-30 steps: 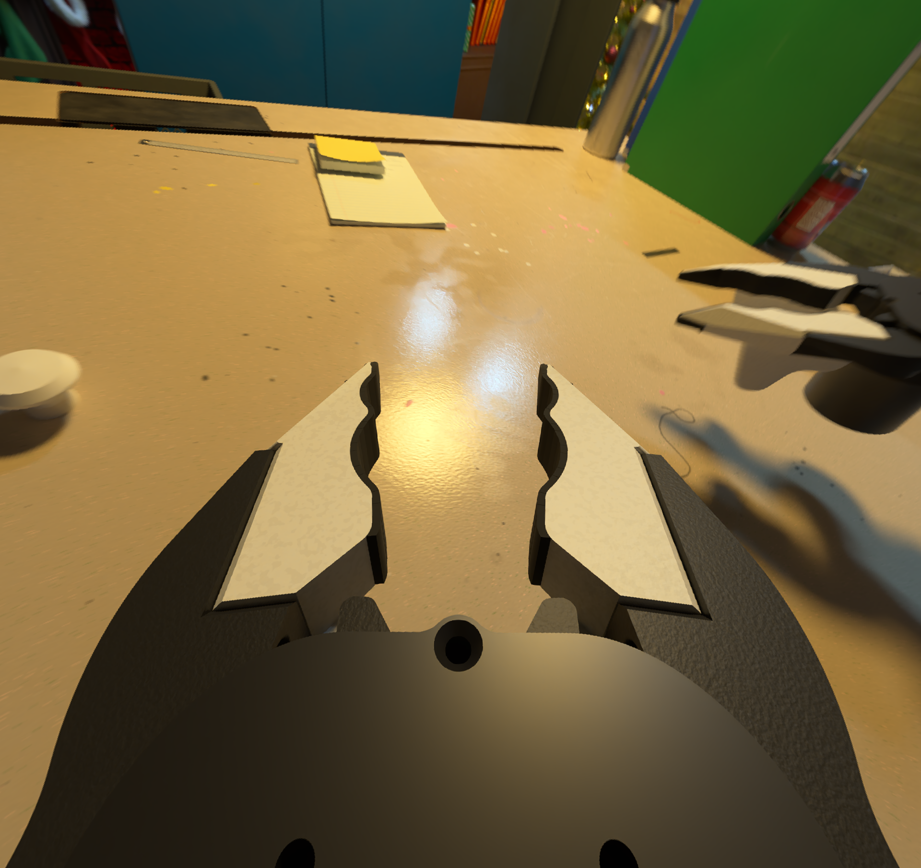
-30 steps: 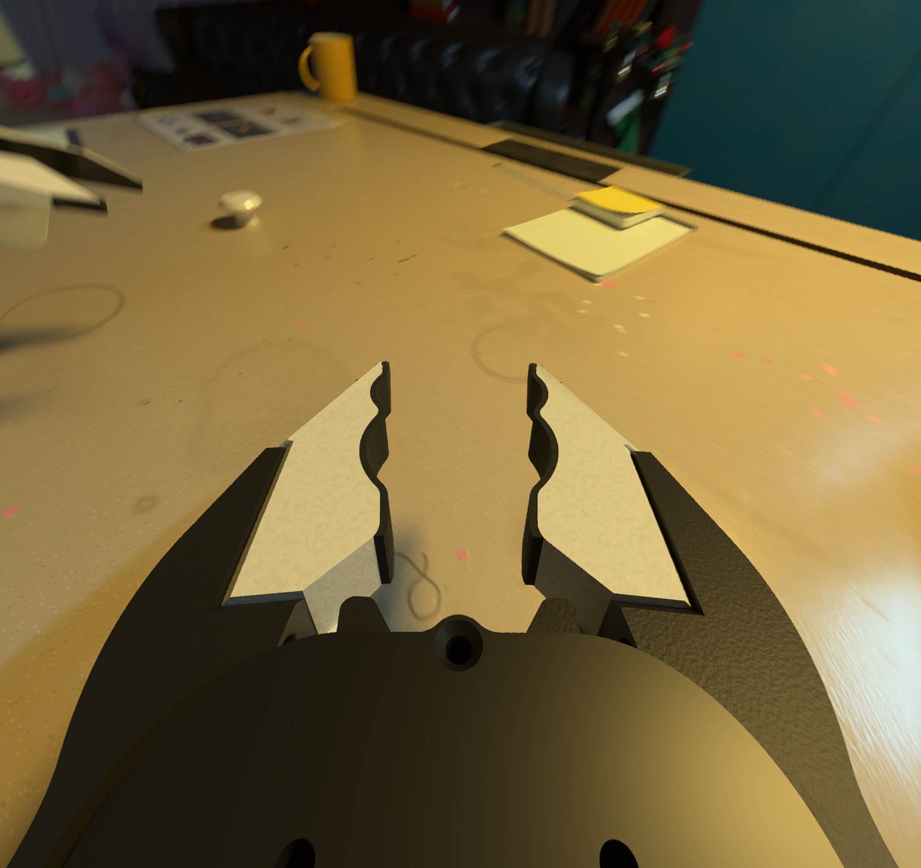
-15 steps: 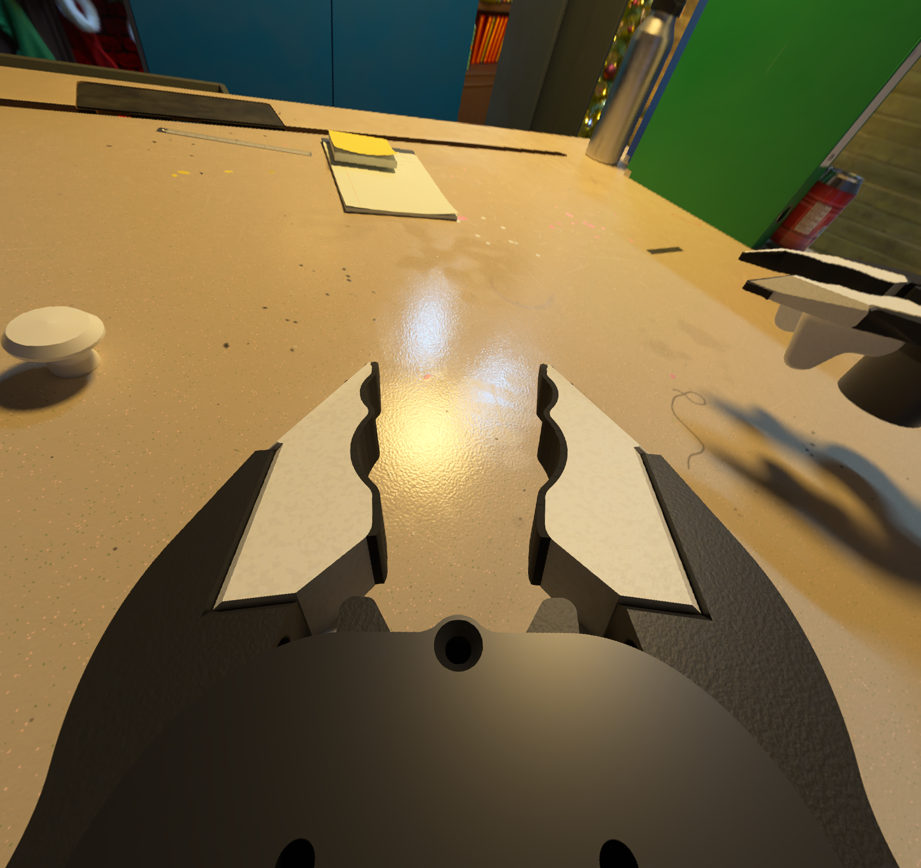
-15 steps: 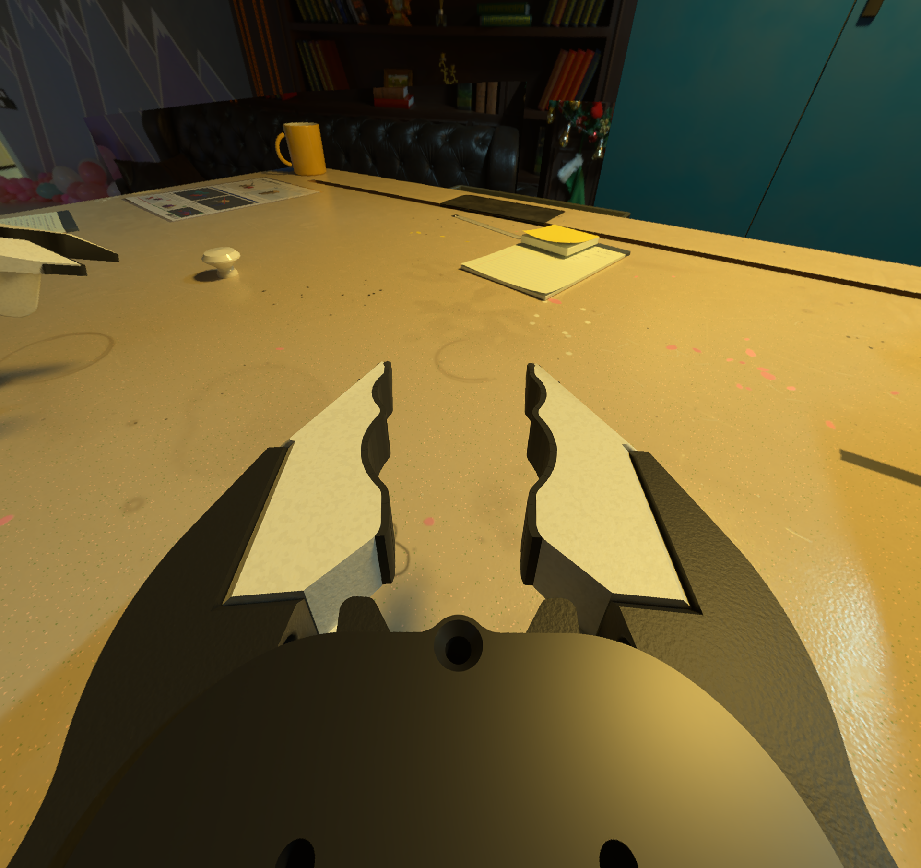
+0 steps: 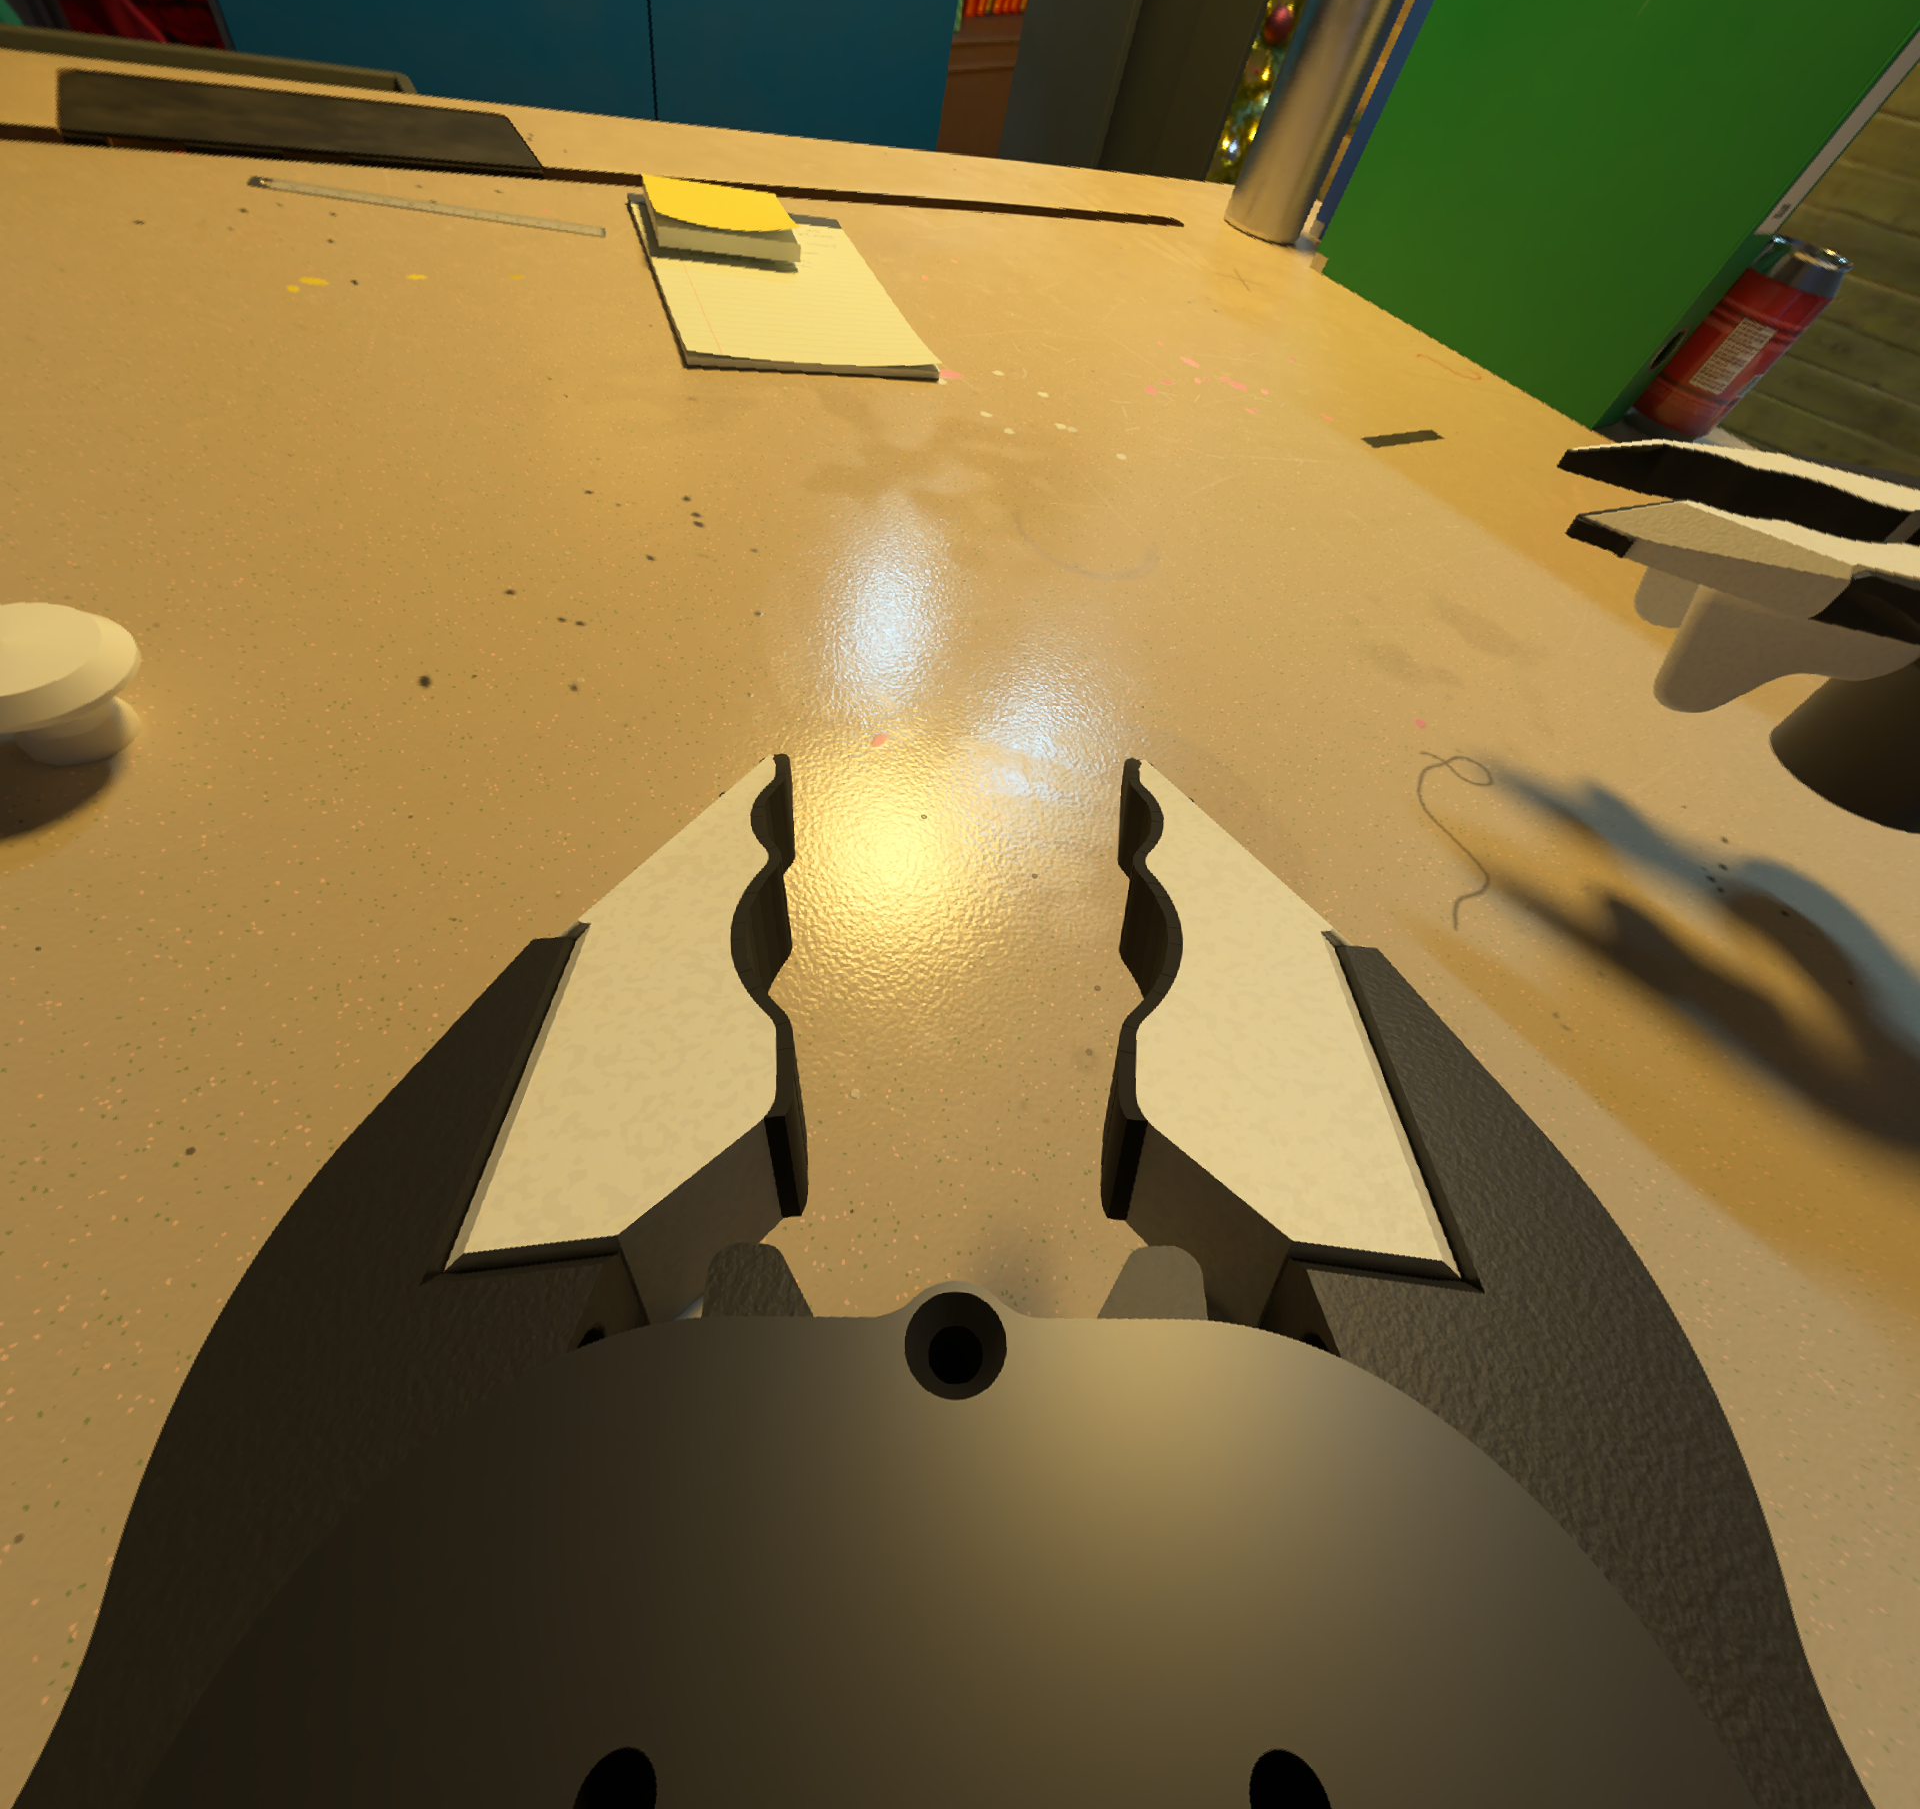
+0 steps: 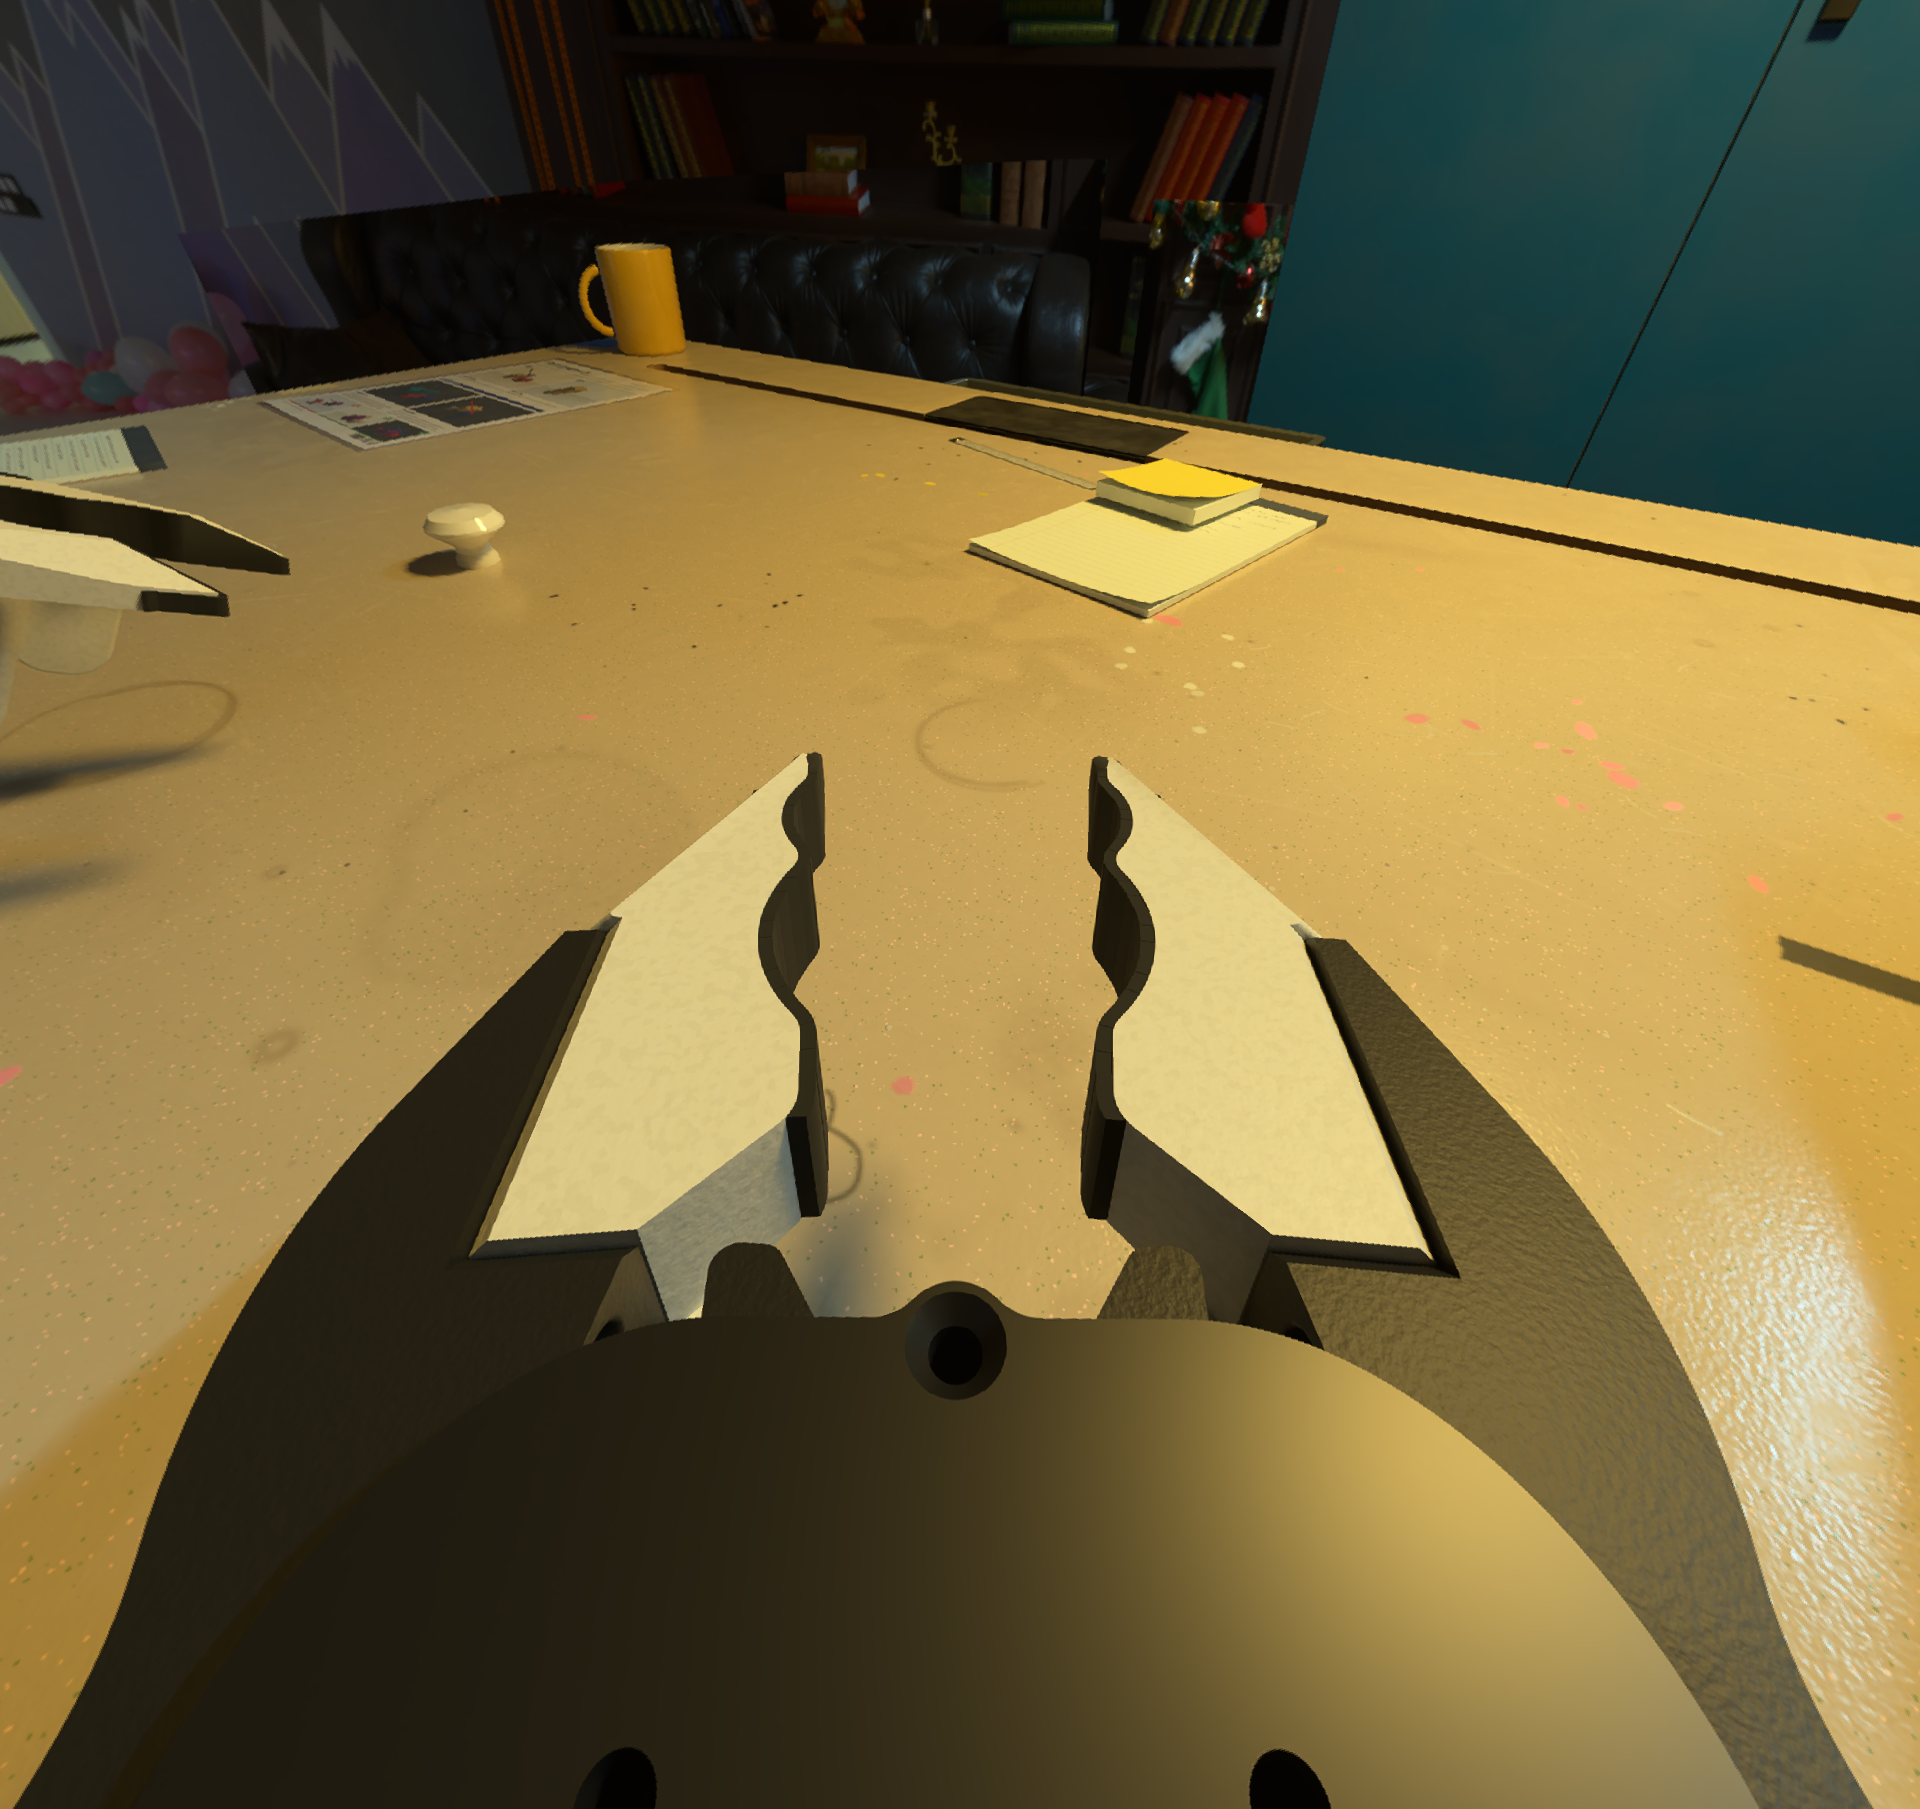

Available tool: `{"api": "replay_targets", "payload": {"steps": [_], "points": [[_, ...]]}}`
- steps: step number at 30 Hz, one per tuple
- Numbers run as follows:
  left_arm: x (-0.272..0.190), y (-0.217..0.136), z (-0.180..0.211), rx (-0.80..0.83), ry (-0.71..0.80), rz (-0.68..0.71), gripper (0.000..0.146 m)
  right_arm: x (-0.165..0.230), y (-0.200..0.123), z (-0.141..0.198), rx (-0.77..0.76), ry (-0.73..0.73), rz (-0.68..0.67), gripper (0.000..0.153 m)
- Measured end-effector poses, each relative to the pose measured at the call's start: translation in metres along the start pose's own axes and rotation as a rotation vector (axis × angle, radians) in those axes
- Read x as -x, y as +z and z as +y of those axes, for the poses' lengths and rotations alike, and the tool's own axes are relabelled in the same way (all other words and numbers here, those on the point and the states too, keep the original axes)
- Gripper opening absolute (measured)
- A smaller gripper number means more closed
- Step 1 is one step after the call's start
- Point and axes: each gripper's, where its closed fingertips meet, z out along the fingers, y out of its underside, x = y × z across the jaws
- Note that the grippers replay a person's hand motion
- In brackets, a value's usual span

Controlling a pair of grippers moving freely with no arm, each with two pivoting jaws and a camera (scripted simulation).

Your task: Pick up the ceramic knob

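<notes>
The white ceramic knob (image 6: pixel 464 531) stands upright on the tan table (image 6: pixel 727 679), far to the left of my right gripper (image 6: pixel 951 772). In the left wrist view the knob (image 5: pixel 57 679) sits at the left edge, partly cut off, to the left of my left gripper (image 5: pixel 954 772). Both grippers are open and empty, a little above the table. The right gripper also shows at the right edge of the left wrist view (image 5: pixel 1745 512). The left gripper shows at the left edge of the right wrist view (image 6: pixel 135 554).
A yellow legal pad (image 5: pixel 800 315) with a yellow sticky-note block (image 5: pixel 717 216) lies ahead, near a ruler (image 5: pixel 426 206) and a dark mat (image 5: pixel 281 123). A metal bottle (image 5: pixel 1320 76) stands back right. A yellow mug (image 6: pixel 634 299) and printed sheets (image 6: pixel 457 400) lie far left.
The left gripper has shifted so the knob slid to the view's left edge and looks nearer. The right gripper's view has tilted up and pulled back, showing more table and the bookshelf.
</notes>
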Motion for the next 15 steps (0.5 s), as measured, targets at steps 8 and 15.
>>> {"api": "replay_targets", "payload": {"steps": [8, 15], "points": [[0.078, -0.044, -0.039, 0.008, -0.017, -0.296, 0.063, 0.0, 0.001, 0.002, 0.009, 0.005, 0.0, 0.051], [0.175, -0.033, -0.063, 0.256, -0.103, -0.541, 0.064, 0.003, 0.003, 0.001, 0.011, 0.025, -0.027, 0.05]]}}
